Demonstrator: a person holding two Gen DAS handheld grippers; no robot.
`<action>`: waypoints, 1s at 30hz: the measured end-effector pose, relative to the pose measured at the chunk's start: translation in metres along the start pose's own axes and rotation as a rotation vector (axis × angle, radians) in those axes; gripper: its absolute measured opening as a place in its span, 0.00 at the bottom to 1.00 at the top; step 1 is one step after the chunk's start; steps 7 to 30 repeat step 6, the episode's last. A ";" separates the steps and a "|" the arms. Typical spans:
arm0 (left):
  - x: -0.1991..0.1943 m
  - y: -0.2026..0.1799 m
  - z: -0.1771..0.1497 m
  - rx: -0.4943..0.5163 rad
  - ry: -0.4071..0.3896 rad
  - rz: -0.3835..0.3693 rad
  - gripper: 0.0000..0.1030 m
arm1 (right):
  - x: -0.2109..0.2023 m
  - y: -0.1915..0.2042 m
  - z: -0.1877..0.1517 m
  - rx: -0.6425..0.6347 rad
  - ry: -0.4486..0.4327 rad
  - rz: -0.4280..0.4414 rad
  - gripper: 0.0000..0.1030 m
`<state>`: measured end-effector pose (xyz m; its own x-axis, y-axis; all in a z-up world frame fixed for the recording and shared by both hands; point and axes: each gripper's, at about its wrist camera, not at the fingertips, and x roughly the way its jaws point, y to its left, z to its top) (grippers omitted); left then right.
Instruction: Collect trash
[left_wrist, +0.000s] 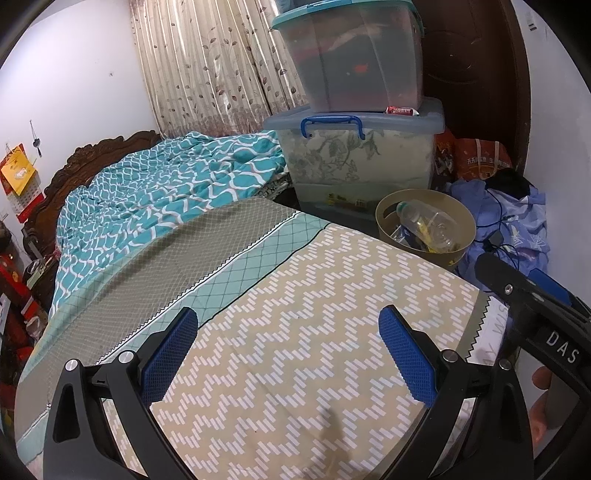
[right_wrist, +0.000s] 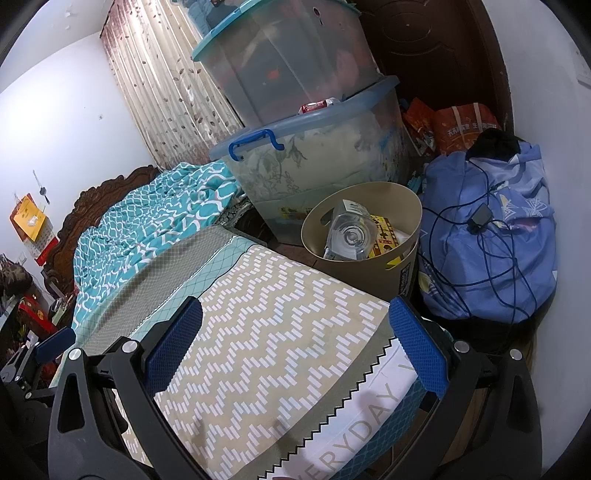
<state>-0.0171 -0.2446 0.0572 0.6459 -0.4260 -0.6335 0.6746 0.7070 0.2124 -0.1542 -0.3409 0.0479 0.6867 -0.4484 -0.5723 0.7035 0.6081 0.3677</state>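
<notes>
Trash: a clear plastic bottle lies tilted in the bin, beside a yellow carton with red print too small to read.
Bin: a round beige trash bin stands on the floor just past the foot corner of the bed, near the lower storage box.
Left hand-held gripper: released, blue pads spread wide with nothing between them, hovering over the zigzag bedsheet.
Right hand-held gripper: released too, jaws apart and empty, above the sheet's corner; in the left view its body shows a label reading "DAS".
Writing: the white hem of the bedsheet reads "EVERYDAY".
Bed: a teal patterned quilt lies bunched toward the carved wooden headboard.
Storage: two translucent lidded boxes are stacked beside the bed; the lower has a blue handle.
Bundle: a blue cloth bundle with a dark cable draped over it sits to the bin's right.
Bags: red bags with Chinese print, unreadable, behind the bundle.
</notes>
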 end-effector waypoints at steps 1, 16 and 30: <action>0.000 0.000 -0.001 -0.005 0.002 0.000 0.92 | 0.000 -0.001 0.000 0.003 -0.002 0.000 0.97; -0.001 0.000 -0.002 -0.006 0.006 -0.003 0.92 | 0.000 -0.004 -0.001 0.005 0.001 0.002 0.97; -0.001 0.000 -0.002 -0.006 0.006 -0.003 0.92 | 0.000 -0.004 -0.001 0.005 0.001 0.002 0.97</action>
